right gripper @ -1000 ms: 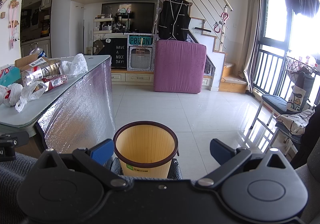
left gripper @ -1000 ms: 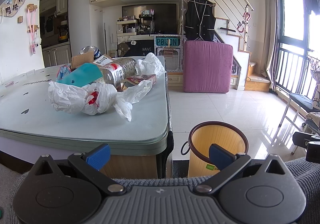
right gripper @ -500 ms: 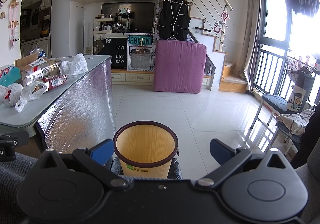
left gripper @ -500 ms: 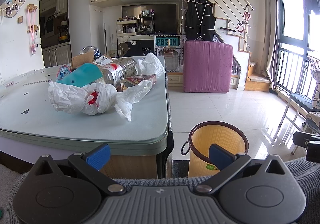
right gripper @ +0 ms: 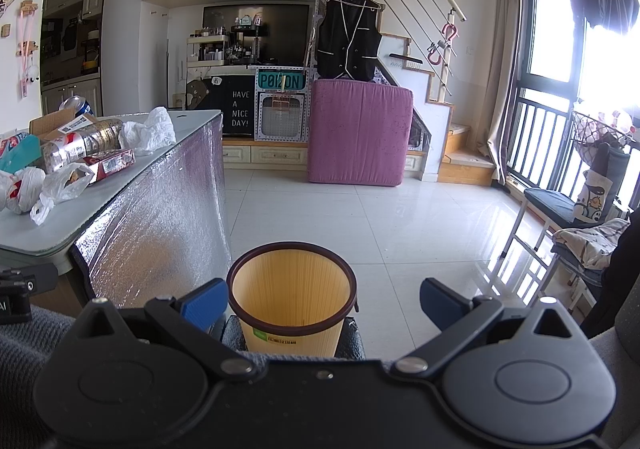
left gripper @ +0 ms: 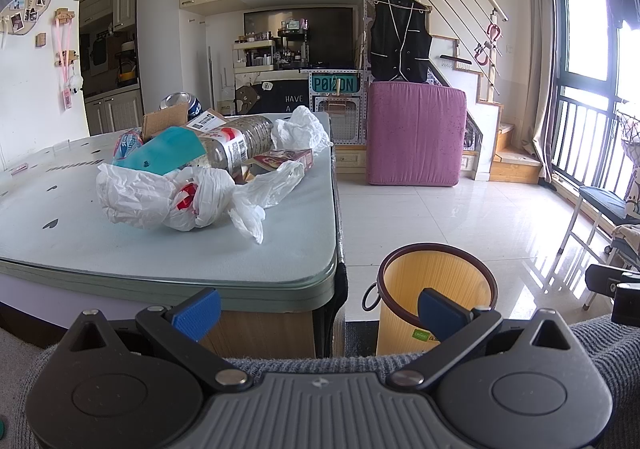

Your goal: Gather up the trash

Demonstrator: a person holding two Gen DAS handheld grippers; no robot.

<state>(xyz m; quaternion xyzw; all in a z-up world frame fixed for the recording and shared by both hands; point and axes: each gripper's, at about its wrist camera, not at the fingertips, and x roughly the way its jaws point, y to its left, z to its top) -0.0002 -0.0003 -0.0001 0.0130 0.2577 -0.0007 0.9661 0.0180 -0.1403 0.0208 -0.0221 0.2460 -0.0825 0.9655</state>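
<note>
Left tool [left gripper: 318,307] hanging low before the near corner of the surface [left gripper: 168,257], fingers spread wide, nothing between them. Right tool [right gripper: 322,299] likewise gaping wide and carrying nothing, its fingers flanking the view of the bin [right gripper: 292,309]. Bin, yellow with a dark rim, is standing upright on the floor just beside the surface's corner; inside looks bare as far as can be seen. Trash is lying in a heap on the surface toward its far right part: a crumpled white bag [left gripper: 168,201] nearest, a teal pack [left gripper: 170,153] leaning behind it, a clear bottle [left gripper: 236,141] lying on its side, a red box [left gripper: 284,159] beside the bottle, another white wad [left gripper: 302,127] at the far edge, a cardboard flap [left gripper: 166,121] and a can [left gripper: 180,101] at the back. Both tools are sitting well apart from the heap. Grey sleeve [left gripper: 600,341] is showing under the left tool.
</note>
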